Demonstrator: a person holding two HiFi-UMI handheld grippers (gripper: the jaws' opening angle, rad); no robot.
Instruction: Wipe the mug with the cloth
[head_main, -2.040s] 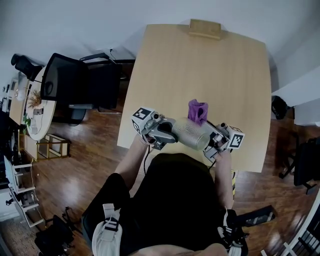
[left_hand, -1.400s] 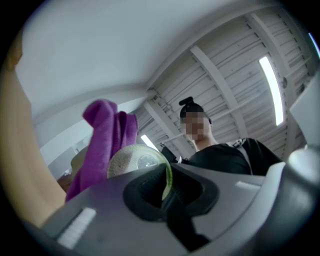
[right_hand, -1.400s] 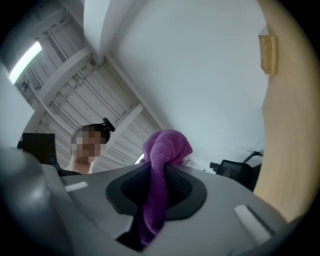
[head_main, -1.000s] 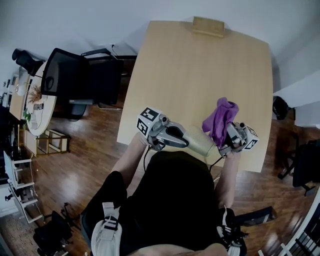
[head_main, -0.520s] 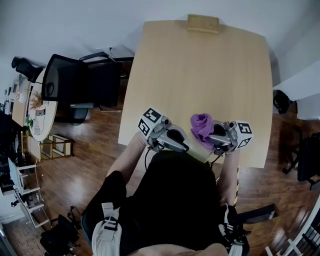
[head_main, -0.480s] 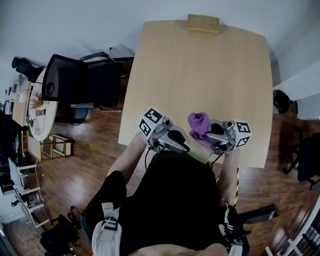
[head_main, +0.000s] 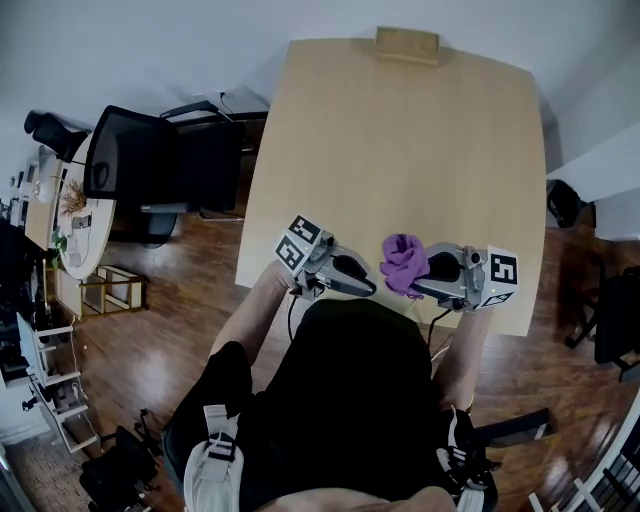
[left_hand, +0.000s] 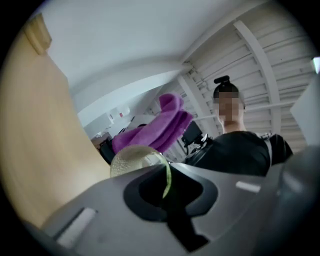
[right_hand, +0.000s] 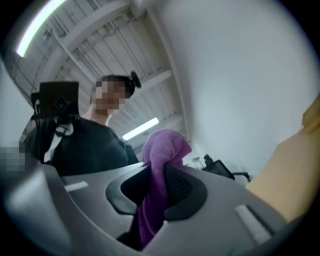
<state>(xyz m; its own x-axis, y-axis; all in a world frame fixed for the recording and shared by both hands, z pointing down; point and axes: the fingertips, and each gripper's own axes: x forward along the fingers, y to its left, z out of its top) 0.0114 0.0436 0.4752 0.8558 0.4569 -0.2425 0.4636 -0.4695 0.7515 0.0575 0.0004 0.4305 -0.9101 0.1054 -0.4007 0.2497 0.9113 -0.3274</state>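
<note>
Left gripper (left_hand: 166, 192): jaws just closing, pinched on the clear mug's (left_hand: 136, 160) rim.
Right gripper (right_hand: 152, 195): clamped on the purple cloth (head_main: 403, 262).
Mug and cloth: just beside each other, over the counter's near edge.
Counter (head_main: 400, 140): pale wood, with a wooden block (head_main: 407, 45) at its far edge.
Room: dark wooden floor (head_main: 150, 340), black office chair (head_main: 140, 165) to the left.

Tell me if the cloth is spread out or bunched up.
Bunched up: the purple cloth is pinched between the jaws of the right gripper, with a rumpled wad sticking out past them.
</note>
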